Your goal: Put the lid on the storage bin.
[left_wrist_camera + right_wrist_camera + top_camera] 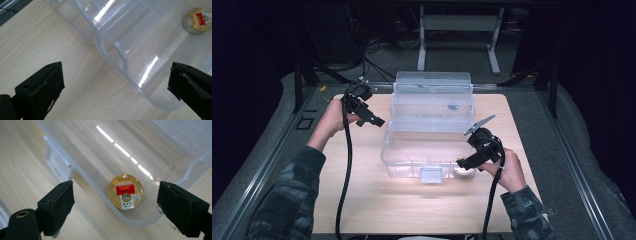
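Hovering over the near right corner of the clear plastic storage bin [412,150], the right gripper [460,164] has its jaws spread wide and holds nothing, with the small round jar with a gold lid and red label [125,191] sitting directly below and between them in the right gripper view. That jar rests on the bin's floor, tucked into the near right corner just beside the curved wall. It looks rigid and light, probably glass under a smooth lid, so likely slippery and breakable if dropped; the sound hold would be across the sides of the lid or body, pads squarely opposite, though the wall just beside it leaves little room for one pad. Over at the far left, the left gripper [379,122] hangs above the pale wooden table [377,210] beside the bin's left rim, its jaws also standing wide apart, empty, touching nothing. The bin's hinged lid [433,82] stands open at the far side.
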Available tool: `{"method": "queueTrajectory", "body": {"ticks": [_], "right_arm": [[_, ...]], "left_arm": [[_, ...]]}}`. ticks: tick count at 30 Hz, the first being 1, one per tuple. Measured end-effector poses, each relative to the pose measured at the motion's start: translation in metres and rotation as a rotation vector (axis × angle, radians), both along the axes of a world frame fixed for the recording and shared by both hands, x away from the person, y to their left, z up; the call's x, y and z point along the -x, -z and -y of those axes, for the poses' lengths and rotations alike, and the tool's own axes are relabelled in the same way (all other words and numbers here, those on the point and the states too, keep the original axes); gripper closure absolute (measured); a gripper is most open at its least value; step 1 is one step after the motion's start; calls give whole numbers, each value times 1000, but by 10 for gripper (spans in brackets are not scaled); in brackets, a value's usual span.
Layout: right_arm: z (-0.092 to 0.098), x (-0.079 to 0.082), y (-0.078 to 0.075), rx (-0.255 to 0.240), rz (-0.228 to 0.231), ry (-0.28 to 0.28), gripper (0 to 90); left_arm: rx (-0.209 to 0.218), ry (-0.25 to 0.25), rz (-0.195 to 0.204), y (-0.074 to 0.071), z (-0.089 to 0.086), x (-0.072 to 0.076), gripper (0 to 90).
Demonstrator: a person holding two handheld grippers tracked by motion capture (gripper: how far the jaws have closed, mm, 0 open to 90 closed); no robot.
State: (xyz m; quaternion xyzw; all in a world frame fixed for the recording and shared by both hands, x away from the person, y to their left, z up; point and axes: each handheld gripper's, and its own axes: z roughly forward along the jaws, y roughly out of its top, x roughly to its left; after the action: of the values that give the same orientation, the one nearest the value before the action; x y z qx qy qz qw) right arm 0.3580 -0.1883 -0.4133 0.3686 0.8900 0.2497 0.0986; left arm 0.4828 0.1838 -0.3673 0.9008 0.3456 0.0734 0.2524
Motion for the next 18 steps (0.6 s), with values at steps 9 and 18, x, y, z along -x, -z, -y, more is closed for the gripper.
{"method": "queueTrajectory", "body": {"ticks": [9,18], "right_arm": [[-1,0,4,0,-5,-9,138],[-4,-4,6,-22,-15,-29,145]], "left_arm": [[25,26,5,-4,21,-14,1],[27,67,15,-11,45,-33,3]]}}
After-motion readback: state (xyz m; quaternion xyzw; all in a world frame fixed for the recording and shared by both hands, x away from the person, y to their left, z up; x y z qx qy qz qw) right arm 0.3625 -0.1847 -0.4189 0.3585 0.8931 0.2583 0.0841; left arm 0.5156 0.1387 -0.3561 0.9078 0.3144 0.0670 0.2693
